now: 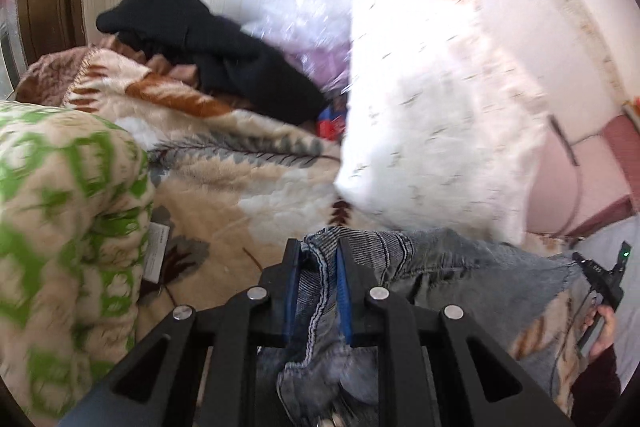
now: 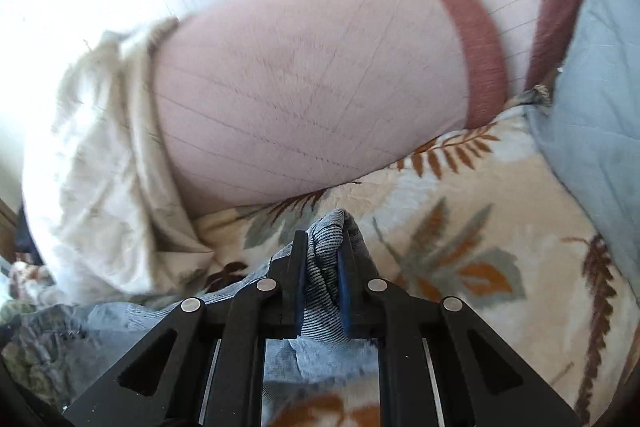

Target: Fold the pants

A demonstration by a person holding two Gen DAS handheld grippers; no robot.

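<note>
Left wrist view: my left gripper [image 1: 319, 259] is clamped on a seamed edge of the one pair of grey jeans [image 1: 460, 263], which stretch rightward from its tips to my right gripper [image 1: 580, 261] above the leaf-print blanket [image 1: 248, 187]. Right wrist view: my right gripper [image 2: 323, 247] pinches a bunched fold of jeans [image 2: 324, 267]. Two pillows: one white [image 1: 436, 131], one pink [image 2: 312, 91].

The pants [image 1: 436, 259] are seen as ribbed grey denim with stitched seams. The blanket [image 1: 248, 179] is shown as plush, matt fleece. The grippers [image 1: 319, 267] are made of matt black plastic, with shiny metal pins.
</note>
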